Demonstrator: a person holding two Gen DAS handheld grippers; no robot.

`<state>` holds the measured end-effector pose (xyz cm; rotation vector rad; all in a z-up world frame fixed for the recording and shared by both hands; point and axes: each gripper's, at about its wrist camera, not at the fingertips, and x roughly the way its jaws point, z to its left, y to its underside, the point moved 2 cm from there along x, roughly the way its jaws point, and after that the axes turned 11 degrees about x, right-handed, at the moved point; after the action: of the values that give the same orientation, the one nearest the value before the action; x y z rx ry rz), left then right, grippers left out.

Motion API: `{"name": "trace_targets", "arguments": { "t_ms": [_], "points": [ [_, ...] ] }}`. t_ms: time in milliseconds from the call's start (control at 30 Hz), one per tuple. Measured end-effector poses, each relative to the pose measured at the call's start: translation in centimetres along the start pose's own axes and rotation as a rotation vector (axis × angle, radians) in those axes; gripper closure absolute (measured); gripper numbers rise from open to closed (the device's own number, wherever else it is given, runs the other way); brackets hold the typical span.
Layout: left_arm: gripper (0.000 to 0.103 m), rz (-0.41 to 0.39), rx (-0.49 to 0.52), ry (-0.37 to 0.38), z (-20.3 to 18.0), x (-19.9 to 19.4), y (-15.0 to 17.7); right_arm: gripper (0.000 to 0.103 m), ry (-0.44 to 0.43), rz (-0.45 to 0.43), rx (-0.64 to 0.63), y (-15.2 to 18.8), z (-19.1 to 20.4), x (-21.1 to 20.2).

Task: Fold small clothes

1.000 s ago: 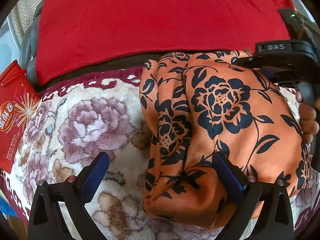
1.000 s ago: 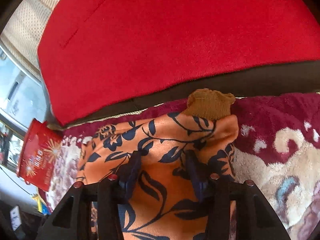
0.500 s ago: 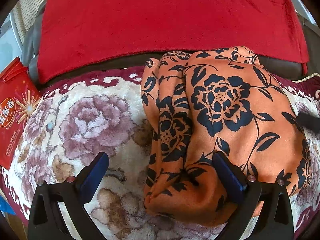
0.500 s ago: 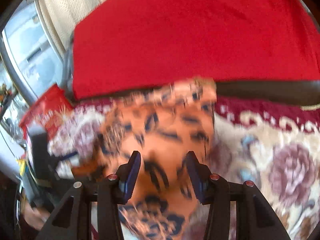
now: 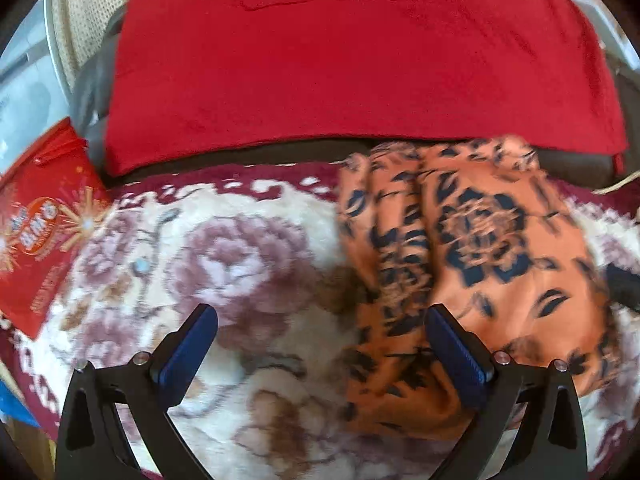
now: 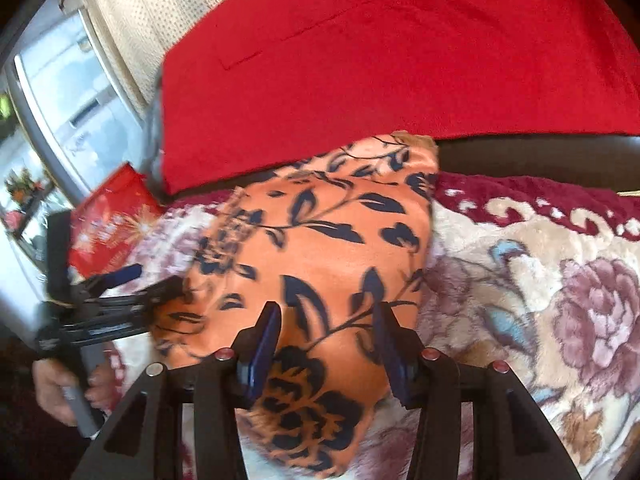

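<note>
An orange garment with black flowers [image 5: 480, 248] lies folded in a bundle on the plush flowered blanket [image 5: 224, 256]. My left gripper [image 5: 320, 320] is open wide at the garment's near left edge; its right finger [image 5: 456, 352] is over the cloth and its left finger over bare blanket. In the right wrist view the garment [image 6: 332, 240] stretches away under my right gripper [image 6: 328, 320], whose jaws stand apart above it with no cloth pinched. The left gripper [image 6: 156, 280] shows at that view's left side, held by a hand [image 6: 60, 388]. The right gripper's dark tip [image 5: 624, 284] pokes in at the left wrist view's right edge.
A red blanket [image 5: 360, 64] drapes the sofa back behind the garment. A red printed packet [image 5: 40, 232] lies at the blanket's left end. Beyond it are a cream curtain [image 6: 152, 20] and a window [image 6: 68, 92]. Flowered blanket [image 6: 540, 280] extends to the garment's right.
My right gripper has drawn back from the garment's far edge to its near end and rolled. The garment stayed put. My left gripper backed off and rose slightly.
</note>
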<state>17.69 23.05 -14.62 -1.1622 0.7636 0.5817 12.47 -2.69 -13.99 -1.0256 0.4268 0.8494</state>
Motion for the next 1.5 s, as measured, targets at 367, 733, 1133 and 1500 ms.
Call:
{"name": "trace_targets", "arguments": {
  "t_ms": [367, 733, 1133, 1500],
  "points": [
    [0.003, 0.046, 0.041, 0.044, -0.6, 0.9, 1.0, 0.051, -0.052, 0.091, -0.007, 0.3, 0.4, 0.8],
    [0.003, 0.080, 0.063, 0.026, -2.4, 0.9, 1.5, 0.051, -0.231, 0.169, 0.198, 0.0, -1.6, 0.9],
    [0.003, -0.084, 0.075, -0.095, -3.0, -3.0, -0.4, 0.051, -0.314, 0.075, 0.272, -1.7, -2.8, -0.1],
    [0.003, -0.113, 0.069, -0.129, -4.0, -3.2, -1.6, 0.051, -0.330, 0.094, 0.356, -1.6, -3.3, 3.6]
  ]
}}
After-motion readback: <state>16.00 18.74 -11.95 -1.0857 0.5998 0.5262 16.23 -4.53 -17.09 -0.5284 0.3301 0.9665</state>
